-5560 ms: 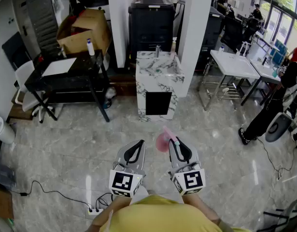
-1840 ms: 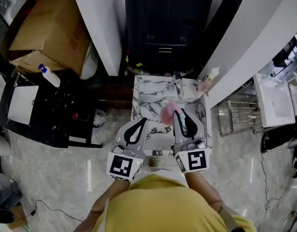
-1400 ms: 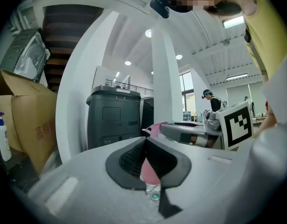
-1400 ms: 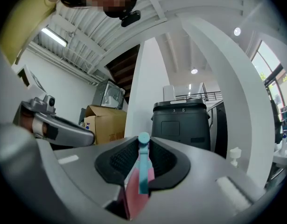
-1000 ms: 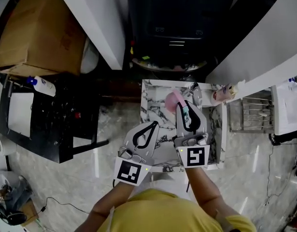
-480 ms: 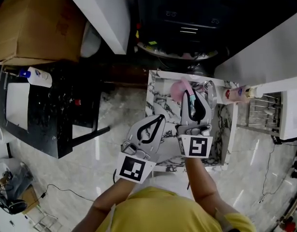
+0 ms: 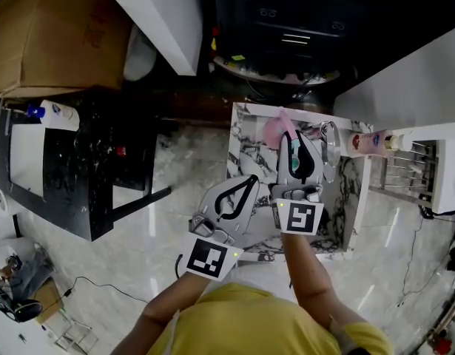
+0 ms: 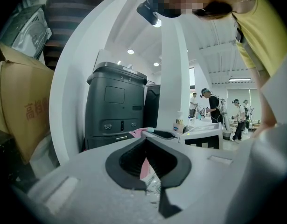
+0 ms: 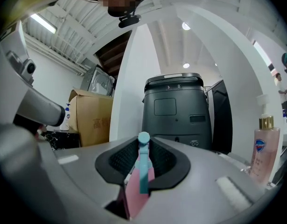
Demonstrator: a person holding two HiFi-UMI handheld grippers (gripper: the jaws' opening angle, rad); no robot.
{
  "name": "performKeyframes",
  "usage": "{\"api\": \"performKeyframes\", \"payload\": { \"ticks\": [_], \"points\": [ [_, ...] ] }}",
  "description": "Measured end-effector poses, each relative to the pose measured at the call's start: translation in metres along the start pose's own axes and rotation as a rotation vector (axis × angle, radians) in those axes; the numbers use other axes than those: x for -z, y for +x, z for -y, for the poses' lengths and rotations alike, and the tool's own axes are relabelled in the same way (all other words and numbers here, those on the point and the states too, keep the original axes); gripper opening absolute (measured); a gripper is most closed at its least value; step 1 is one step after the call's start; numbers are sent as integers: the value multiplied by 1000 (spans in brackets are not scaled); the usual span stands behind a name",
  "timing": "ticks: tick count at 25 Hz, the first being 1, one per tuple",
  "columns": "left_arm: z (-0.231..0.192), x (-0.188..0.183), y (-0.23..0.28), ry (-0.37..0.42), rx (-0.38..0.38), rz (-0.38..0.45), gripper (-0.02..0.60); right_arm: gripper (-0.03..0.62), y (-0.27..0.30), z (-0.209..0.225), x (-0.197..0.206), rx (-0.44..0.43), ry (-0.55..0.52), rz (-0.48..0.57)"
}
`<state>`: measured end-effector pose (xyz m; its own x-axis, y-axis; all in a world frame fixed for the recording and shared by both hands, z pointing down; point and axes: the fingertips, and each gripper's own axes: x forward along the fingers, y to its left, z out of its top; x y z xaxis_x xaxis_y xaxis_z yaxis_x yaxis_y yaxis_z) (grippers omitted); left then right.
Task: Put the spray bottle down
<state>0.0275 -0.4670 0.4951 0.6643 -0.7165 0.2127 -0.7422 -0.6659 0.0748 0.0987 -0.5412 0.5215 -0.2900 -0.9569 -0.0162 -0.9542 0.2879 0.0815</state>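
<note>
Spray bottle [image 7: 274, 129]: pink body, teal trigger. It is clamped in my right claw [image 7: 289, 137]. The right gripper view shows the pads bearing on both sides of the pink body [image 9: 136, 190], with the trigger rising between them.

Location: the bottle is over the far part of the marble table [image 7: 245, 152], just beside the faucet [image 7: 329, 143]. I cannot tell from any view whether its base touches the tabletop.

Left claw [image 7: 251, 180]: jaws together with nothing held, hanging over the table's near left edge beside the right claw.

Surroundings: a soap bottle [image 7: 368, 143] sits at the table's right side, beyond the faucet and apart from the spray bottle.

Progress, in my judgement: the bottle has been brought to the table. Left to do are seating its base on a bare patch of marble, parting the right claw's jaws, and drawing clear without tipping it.
</note>
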Motion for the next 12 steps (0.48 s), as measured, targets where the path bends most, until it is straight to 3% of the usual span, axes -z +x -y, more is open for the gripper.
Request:
{"api": "performKeyframes", "payload": {
  "ticks": [5, 12],
  "points": [
    [-3, 2, -6, -30, -19, 0, 3, 74, -5, 2, 4, 16, 14, -22],
    [3, -11, -15, -37, -26, 35, 3, 187, -17, 0, 14, 6, 50, -154]
  ]
}}
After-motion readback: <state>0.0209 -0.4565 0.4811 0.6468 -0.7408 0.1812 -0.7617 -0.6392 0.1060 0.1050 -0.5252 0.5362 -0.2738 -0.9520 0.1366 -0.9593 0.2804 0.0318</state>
